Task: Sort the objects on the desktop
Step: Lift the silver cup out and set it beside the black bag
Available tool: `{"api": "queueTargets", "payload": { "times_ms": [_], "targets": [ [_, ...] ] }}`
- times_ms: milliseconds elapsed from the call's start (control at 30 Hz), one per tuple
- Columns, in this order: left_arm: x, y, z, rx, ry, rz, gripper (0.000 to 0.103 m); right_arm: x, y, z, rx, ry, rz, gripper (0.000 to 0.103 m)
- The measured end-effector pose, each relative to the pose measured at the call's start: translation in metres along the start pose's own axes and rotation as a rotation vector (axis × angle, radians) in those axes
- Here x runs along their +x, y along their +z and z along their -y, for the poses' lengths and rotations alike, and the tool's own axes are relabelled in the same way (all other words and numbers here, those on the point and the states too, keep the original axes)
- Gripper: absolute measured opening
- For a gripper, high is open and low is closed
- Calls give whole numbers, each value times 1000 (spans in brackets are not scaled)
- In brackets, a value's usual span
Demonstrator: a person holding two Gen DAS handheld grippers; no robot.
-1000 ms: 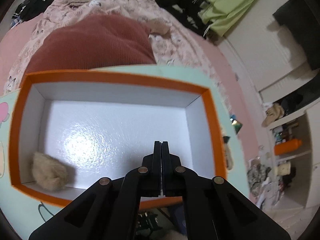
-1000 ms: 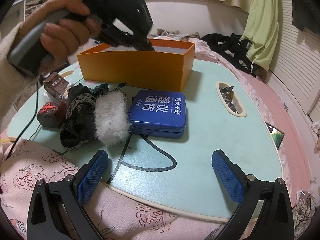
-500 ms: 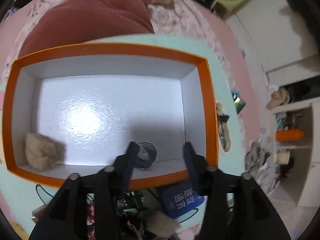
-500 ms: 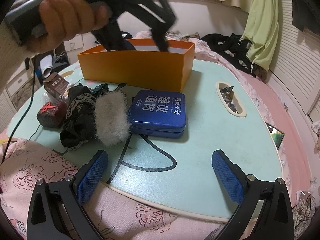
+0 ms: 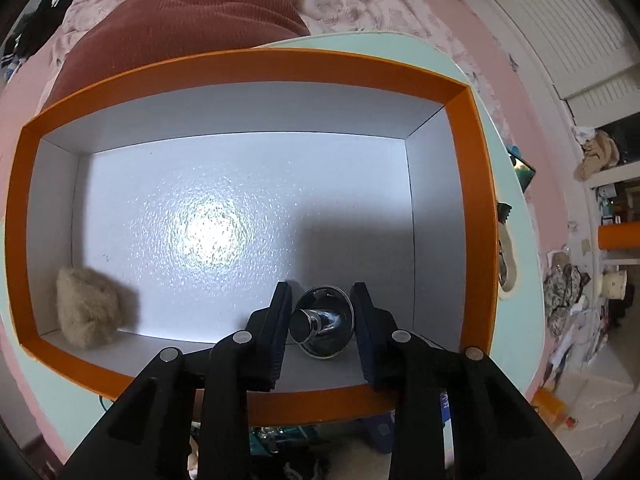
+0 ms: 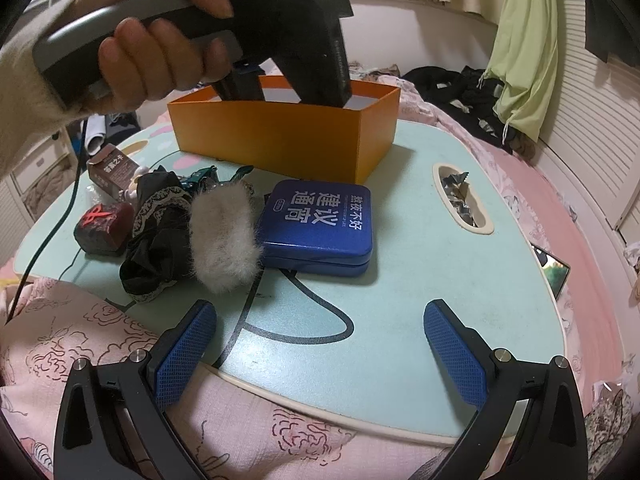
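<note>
An orange box (image 5: 256, 64) with a white inside stands on the mint-green table (image 6: 420, 260). My left gripper (image 5: 320, 294) points straight down into it, and its jaws are closing. Between them a shiny metal piece (image 5: 326, 328) lies on the box floor, and the pads do not visibly press on it. A beige fluffy ball (image 5: 86, 308) sits in the box's near-left corner. My right gripper (image 6: 320, 316) stands open at the table's near edge, with nothing between its fingers. Ahead of it lie a blue tin (image 6: 320, 224), a white fluffy piece (image 6: 224, 240) and black lace fabric (image 6: 156, 248).
A dark red block (image 6: 104, 228) and a brown carton (image 6: 112, 168) sit at the table's left. A slot with foil wrappers (image 6: 460, 200) is at the right. A person's hand (image 6: 160, 40) holds the left gripper's handle. Pink bedding surrounds the table.
The left gripper's jaws went from shut to wide apart, then narrowed. The metal piece now lies on the box floor between them. The right gripper has not moved.
</note>
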State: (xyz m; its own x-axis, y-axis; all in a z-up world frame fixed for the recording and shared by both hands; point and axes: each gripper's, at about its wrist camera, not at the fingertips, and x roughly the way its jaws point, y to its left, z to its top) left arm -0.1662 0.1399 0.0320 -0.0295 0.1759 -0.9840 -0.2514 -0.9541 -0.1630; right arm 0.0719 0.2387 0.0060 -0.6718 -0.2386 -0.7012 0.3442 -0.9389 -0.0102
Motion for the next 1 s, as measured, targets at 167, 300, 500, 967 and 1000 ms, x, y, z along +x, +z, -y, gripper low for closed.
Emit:
{"api": "queueTargets", "payload": {
  "times_ms": [167, 300, 500, 967, 1000],
  "targets": [
    [-25, -5, -18, -19, -66, 105, 31, 0, 0, 0, 0, 0, 0, 103],
    [-78, -25, -30, 0, -186, 238, 31, 0, 0, 0, 0, 0, 0, 103],
    [-116, -82, -38, 67, -291, 305, 31, 0, 0, -1, 0, 0, 0, 103],
    [-85, -157, -56, 4, -153, 585, 55, 4, 0, 2, 1, 0, 2, 103],
    [-90, -170, -57, 3, -133, 626, 59, 4, 0, 2, 1, 0, 2, 103]
  ]
}}
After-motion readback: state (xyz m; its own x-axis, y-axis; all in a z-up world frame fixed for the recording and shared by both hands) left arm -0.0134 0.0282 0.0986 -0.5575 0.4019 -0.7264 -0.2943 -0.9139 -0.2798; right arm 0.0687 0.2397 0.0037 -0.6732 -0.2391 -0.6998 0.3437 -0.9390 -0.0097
